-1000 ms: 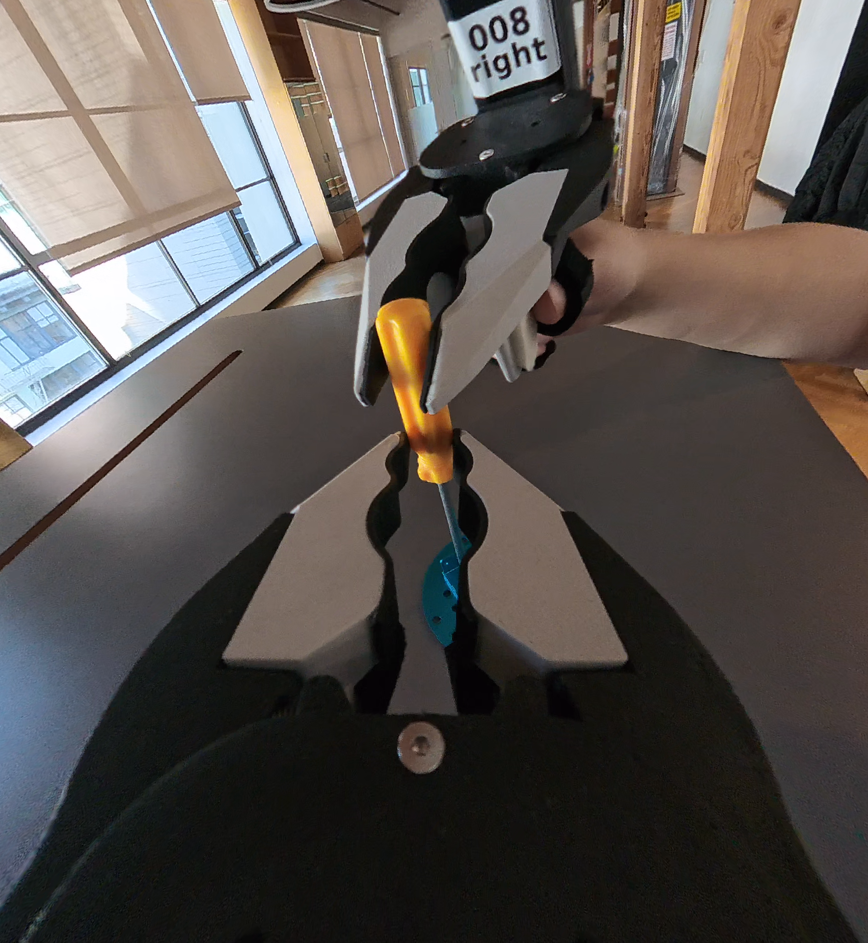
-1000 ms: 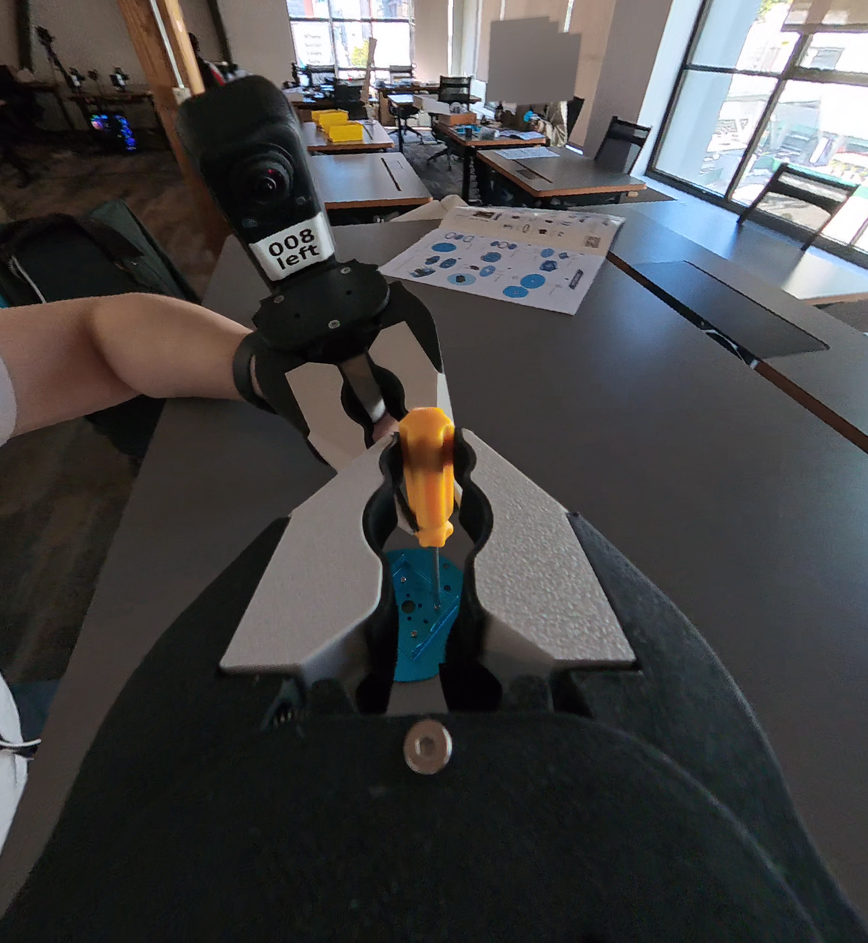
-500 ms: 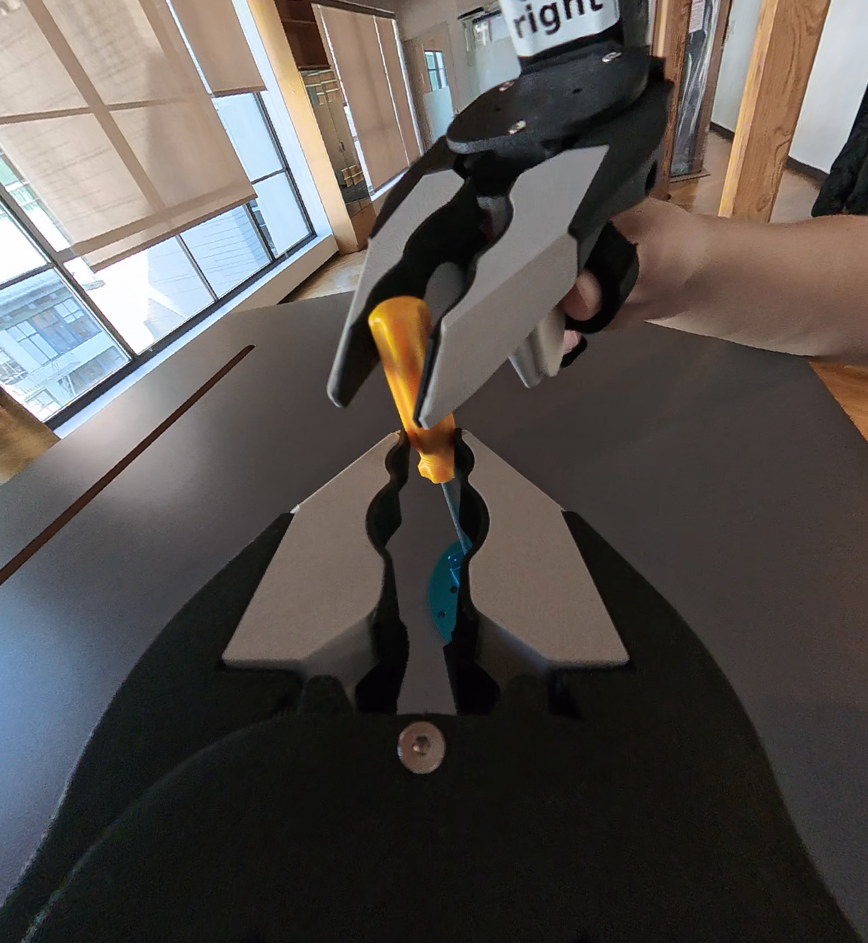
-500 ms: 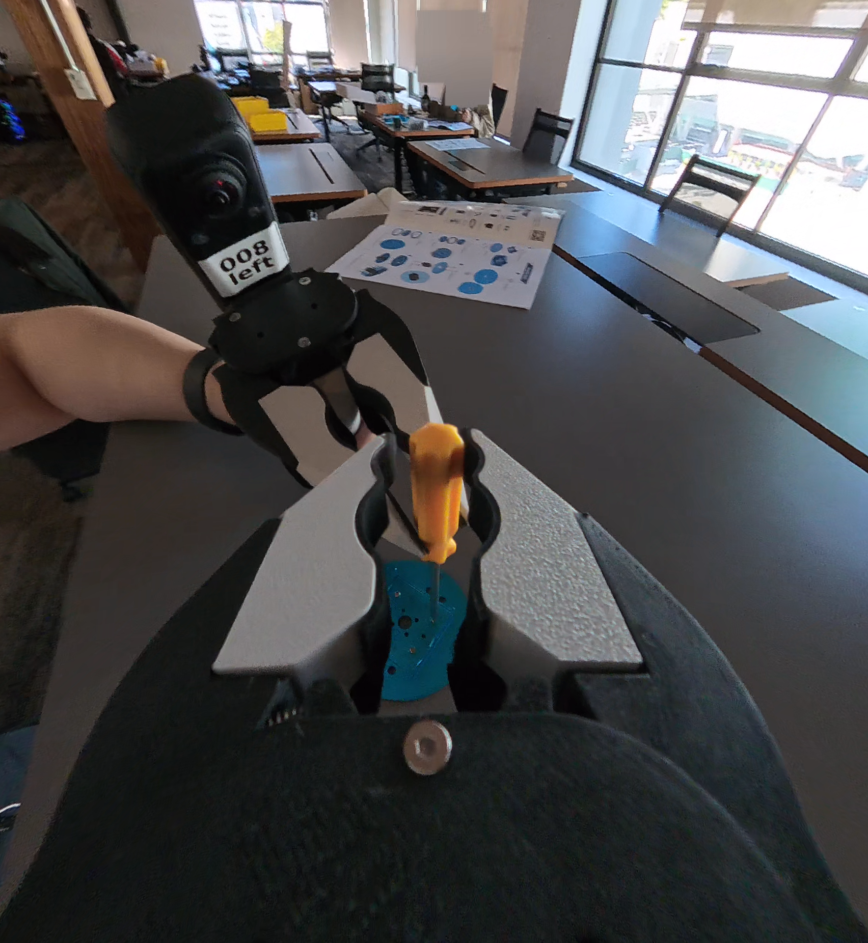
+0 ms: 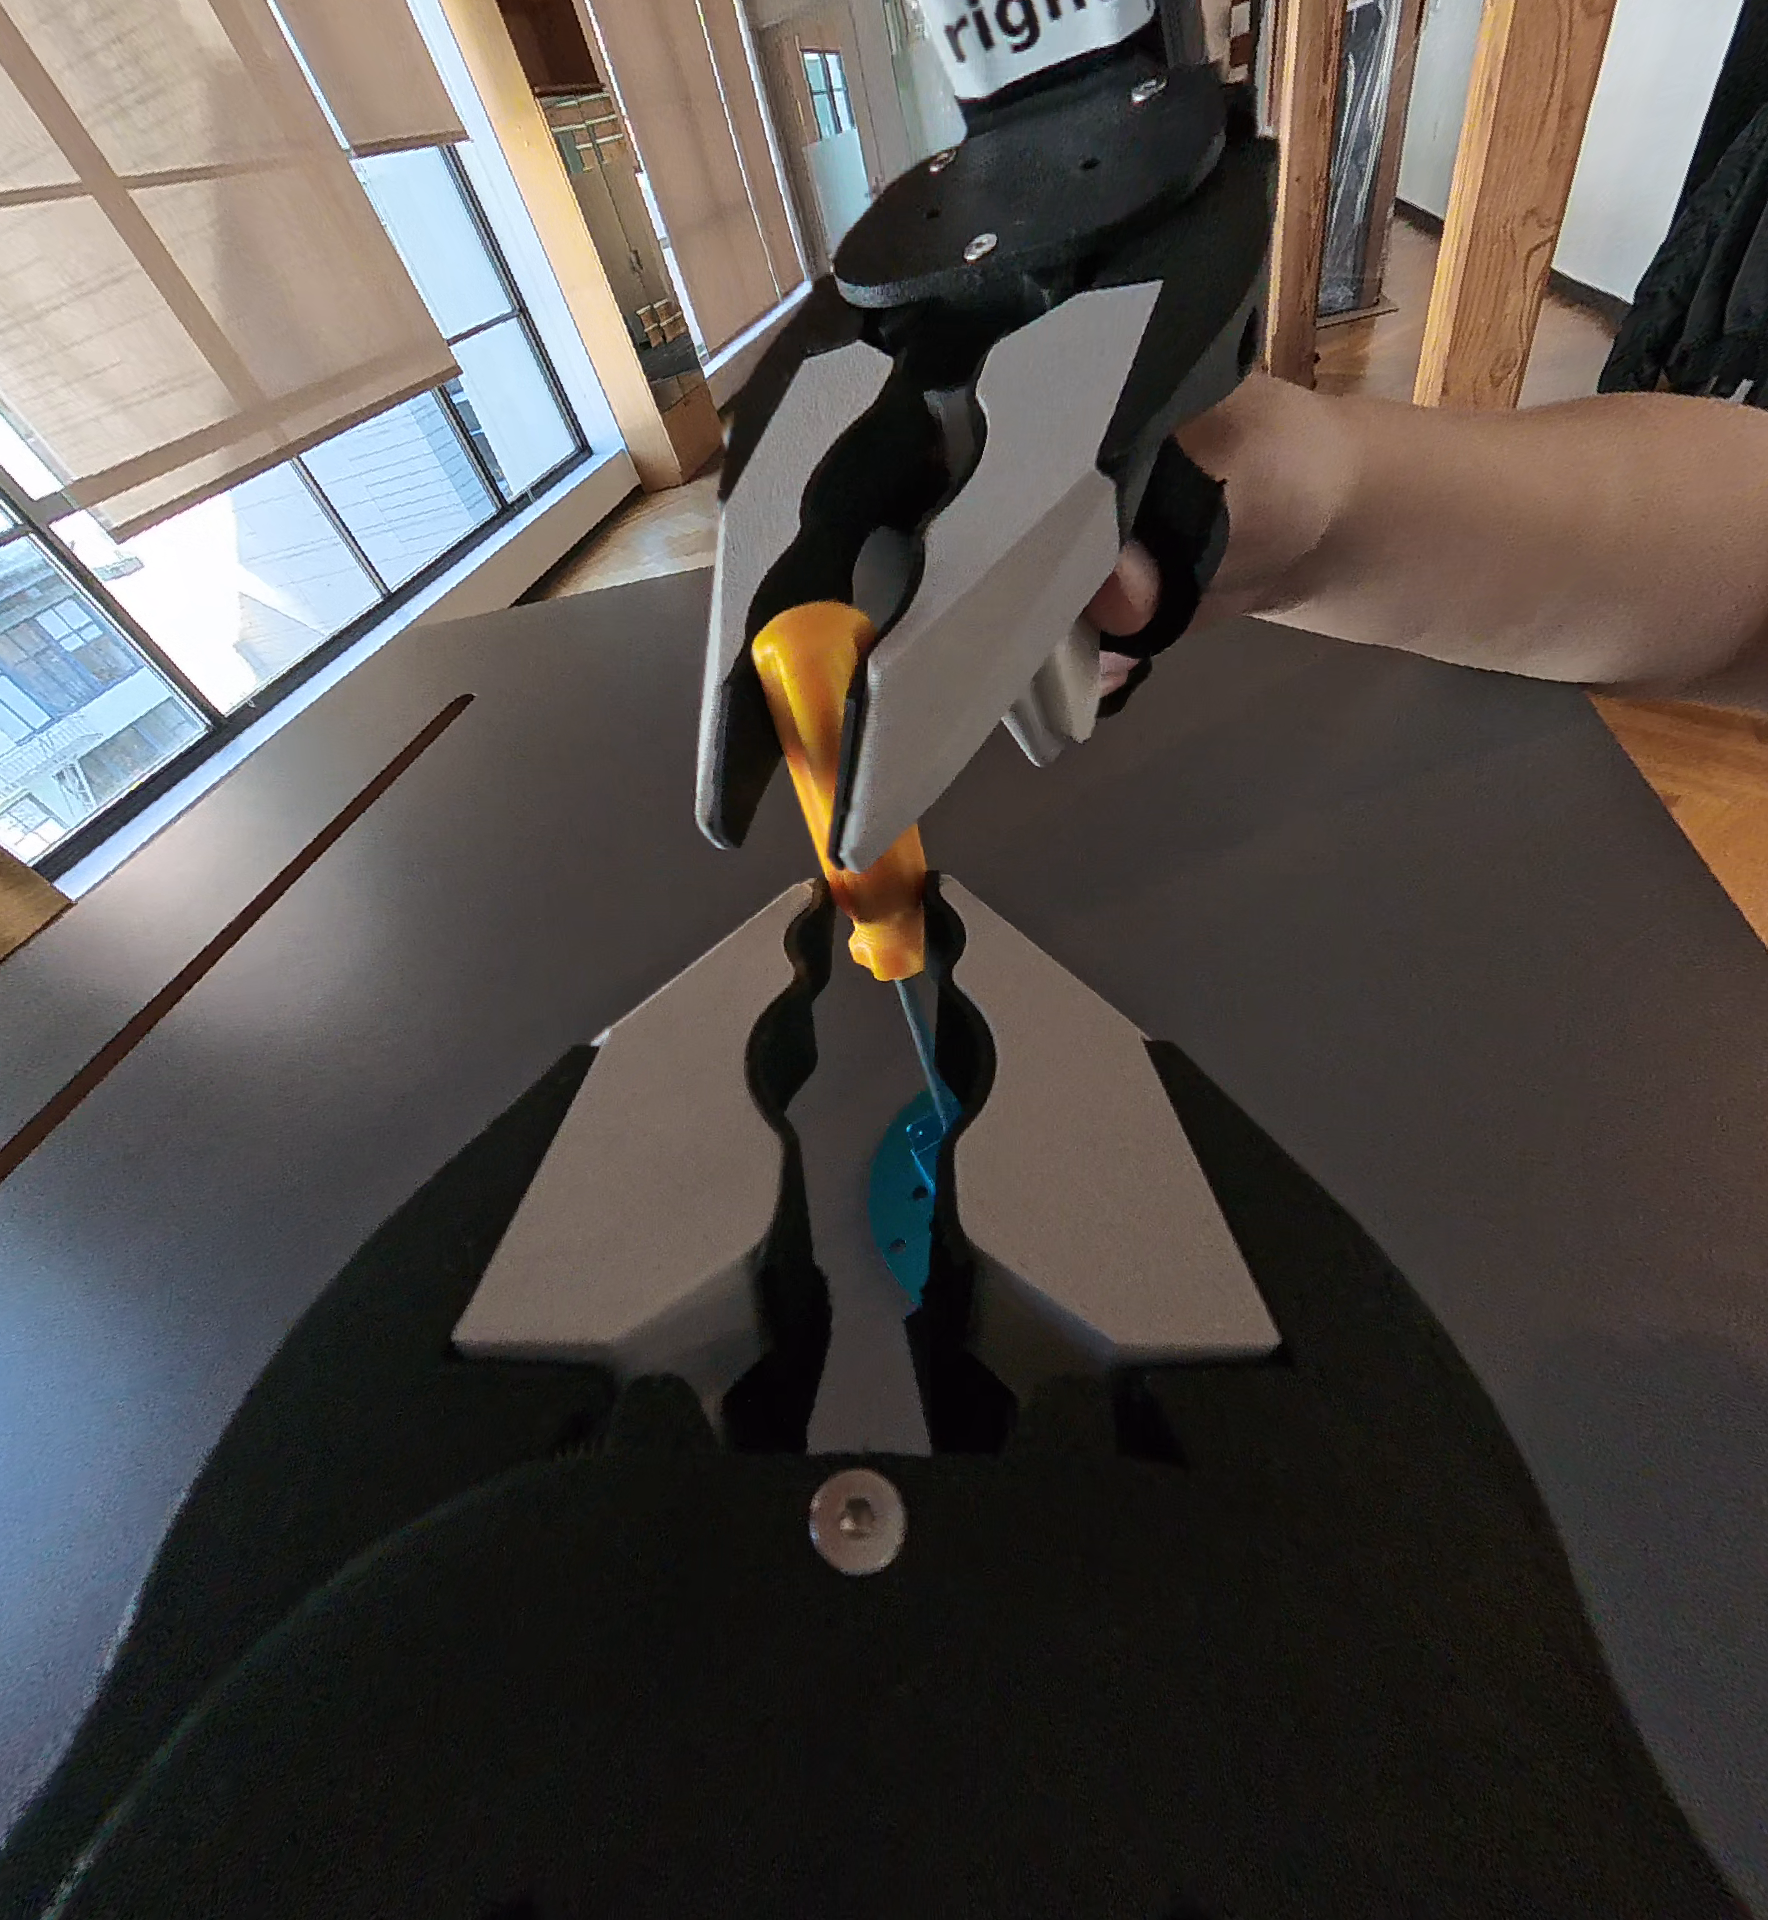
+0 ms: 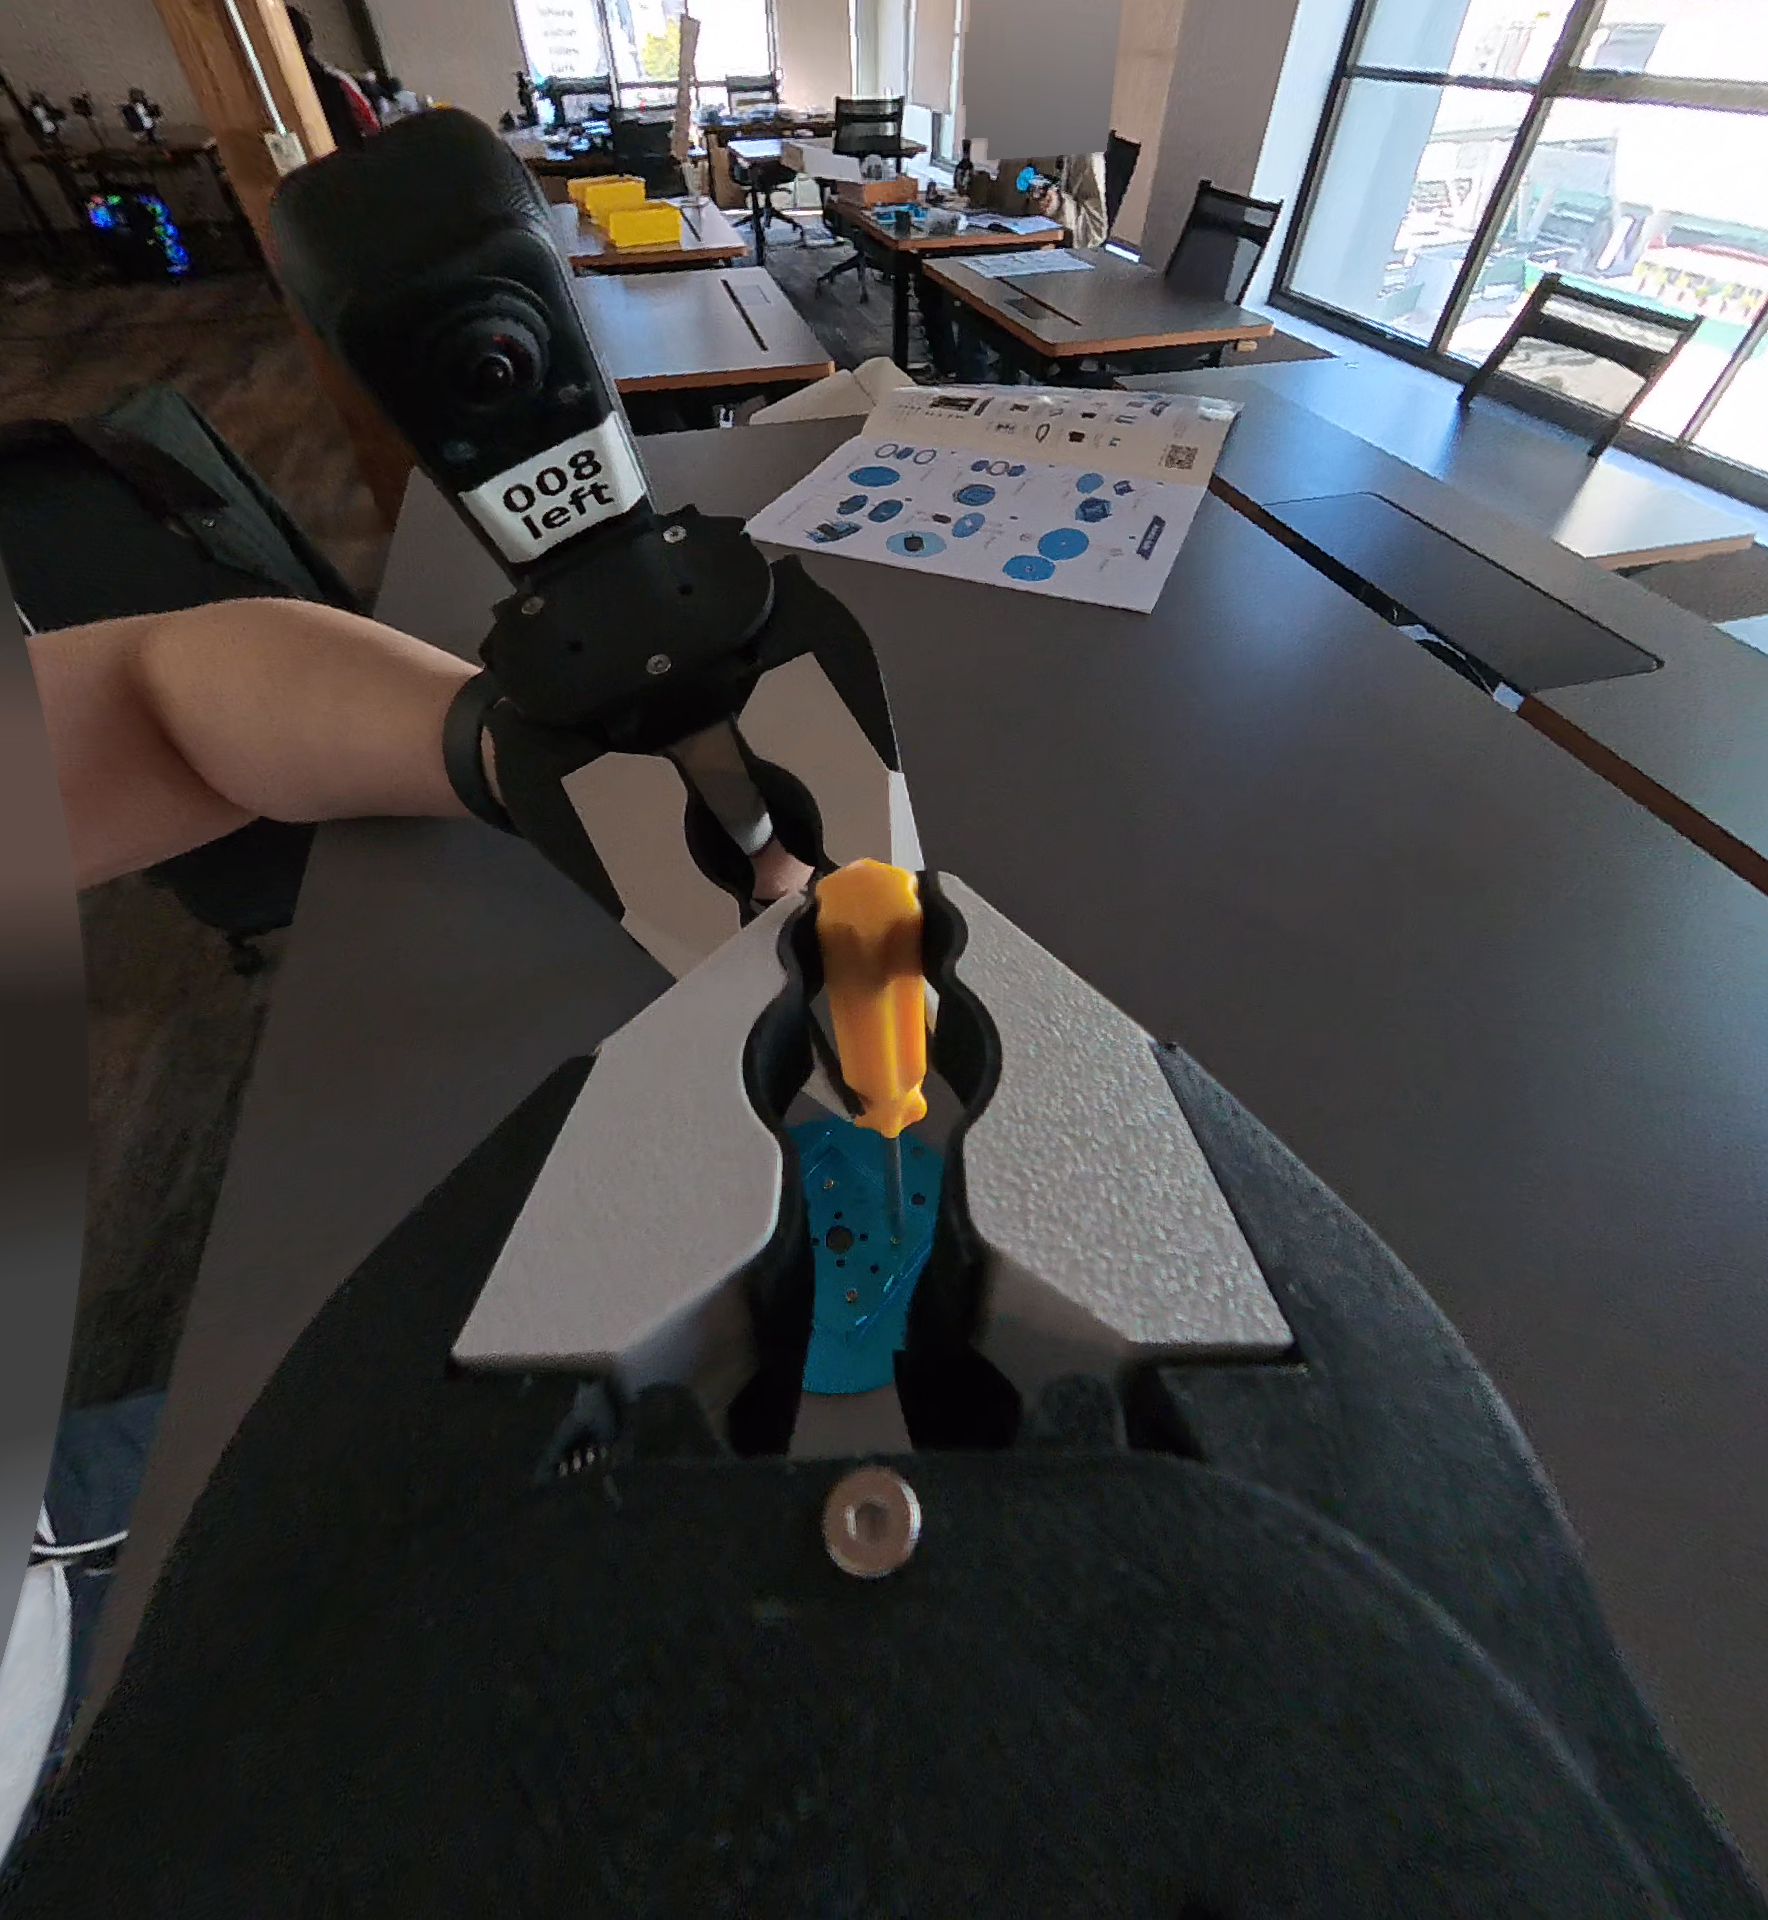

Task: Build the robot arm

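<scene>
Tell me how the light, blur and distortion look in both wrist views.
Left wrist view: bright windows blow out at left, wide-angle bending at the edges, orange screwdriver sharp. Right wrist view: window glare upper right, blue plate crisp between the right hand-held gripper fingers, a grey patch blurs the left edge.

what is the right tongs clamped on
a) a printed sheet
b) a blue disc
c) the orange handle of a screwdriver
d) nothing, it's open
c: the right tongs pinch the orange screwdriver by its handle between their fingers, with the thin metal shaft pointing down onto the blue perforated plate below; the printed sheet lies far off on the dark table.
</scene>
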The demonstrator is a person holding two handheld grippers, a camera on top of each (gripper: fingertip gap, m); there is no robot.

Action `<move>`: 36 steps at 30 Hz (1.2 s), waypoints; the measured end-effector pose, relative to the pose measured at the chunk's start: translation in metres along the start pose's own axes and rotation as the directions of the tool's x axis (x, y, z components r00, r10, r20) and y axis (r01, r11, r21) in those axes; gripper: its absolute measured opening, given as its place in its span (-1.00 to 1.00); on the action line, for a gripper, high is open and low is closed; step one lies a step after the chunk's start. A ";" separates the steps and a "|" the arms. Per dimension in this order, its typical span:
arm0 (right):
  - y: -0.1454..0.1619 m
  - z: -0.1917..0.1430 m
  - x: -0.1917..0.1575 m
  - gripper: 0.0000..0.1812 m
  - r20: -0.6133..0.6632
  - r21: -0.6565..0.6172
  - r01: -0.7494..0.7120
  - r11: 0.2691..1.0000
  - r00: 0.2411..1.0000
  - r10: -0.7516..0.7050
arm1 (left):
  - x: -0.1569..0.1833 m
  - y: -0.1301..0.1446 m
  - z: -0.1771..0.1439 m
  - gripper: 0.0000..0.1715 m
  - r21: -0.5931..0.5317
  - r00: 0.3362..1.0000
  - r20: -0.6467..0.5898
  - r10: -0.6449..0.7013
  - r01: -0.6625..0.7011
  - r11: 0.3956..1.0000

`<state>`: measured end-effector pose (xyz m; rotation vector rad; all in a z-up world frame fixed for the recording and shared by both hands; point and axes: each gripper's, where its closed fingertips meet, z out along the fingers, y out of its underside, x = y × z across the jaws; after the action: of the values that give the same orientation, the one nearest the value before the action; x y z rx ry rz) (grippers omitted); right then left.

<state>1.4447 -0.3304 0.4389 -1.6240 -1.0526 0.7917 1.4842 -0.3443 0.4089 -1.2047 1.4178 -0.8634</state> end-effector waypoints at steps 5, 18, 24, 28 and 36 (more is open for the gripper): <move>0.000 -0.001 -0.001 -0.81 -0.027 0.007 0.034 0.999 0.999 -0.033 | 0.001 0.000 -0.001 -0.82 0.003 1.000 0.011 0.027 -0.027 1.000; 0.000 0.001 0.006 -0.81 -0.160 0.022 -0.052 0.998 0.986 0.055 | 0.000 0.003 -0.004 -0.84 -0.002 0.999 0.049 0.013 -0.013 1.000; -0.002 0.002 0.007 -0.80 -0.212 0.039 -0.005 0.999 0.977 0.014 | -0.002 0.004 -0.006 -0.86 -0.021 1.000 0.023 -0.002 0.003 1.000; -0.005 0.002 0.003 -0.80 -0.105 0.064 0.043 0.997 0.994 -0.036 | -0.003 0.004 -0.004 -0.87 -0.032 1.000 0.006 0.016 -0.015 0.999; 0.003 0.006 0.003 -0.85 -0.066 0.019 0.023 1.000 0.998 -0.021 | -0.001 0.003 -0.002 -0.87 -0.036 1.000 -0.016 -0.010 0.010 0.999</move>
<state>1.4413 -0.3259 0.4347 -1.6086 -1.0119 0.7272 1.4817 -0.3424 0.4068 -1.2352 1.4471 -0.8596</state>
